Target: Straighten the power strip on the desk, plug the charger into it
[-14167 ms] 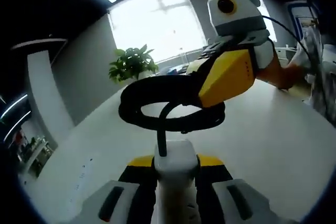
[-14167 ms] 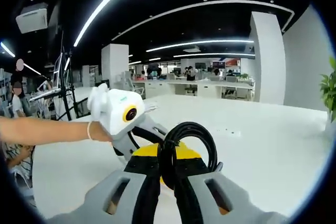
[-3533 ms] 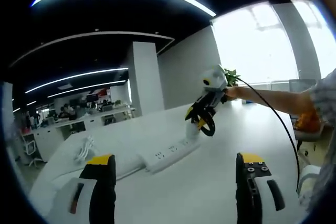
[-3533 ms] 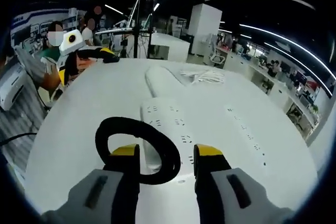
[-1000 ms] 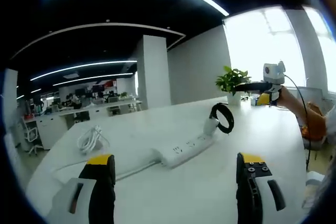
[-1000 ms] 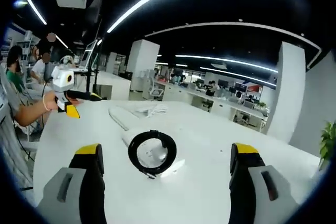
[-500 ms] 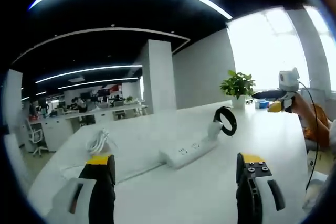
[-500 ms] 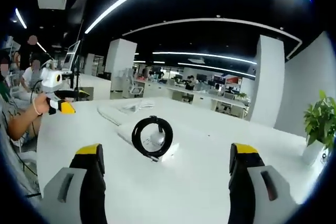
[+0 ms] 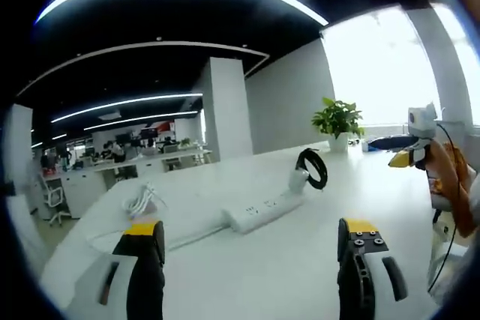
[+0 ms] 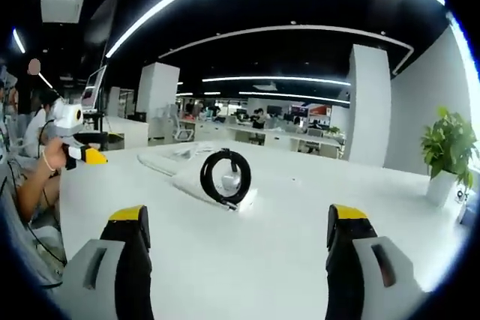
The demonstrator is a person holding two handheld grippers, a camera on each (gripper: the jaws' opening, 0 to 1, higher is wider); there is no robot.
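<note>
White desk [image 9: 255, 260], power strip [image 9: 264, 211] with charger [image 10: 226, 177], both grippers' jaws spread.

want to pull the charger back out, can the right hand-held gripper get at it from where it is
Probably yes. The right hand-held gripper is open, and bare desk lies between it and the charger standing in the power strip; nothing blocks the approach.

Power strip's [image 10: 196, 182] sockets — too small to count — charger's [image 10: 226, 176] prongs hidden behind its coiled cable.
</note>
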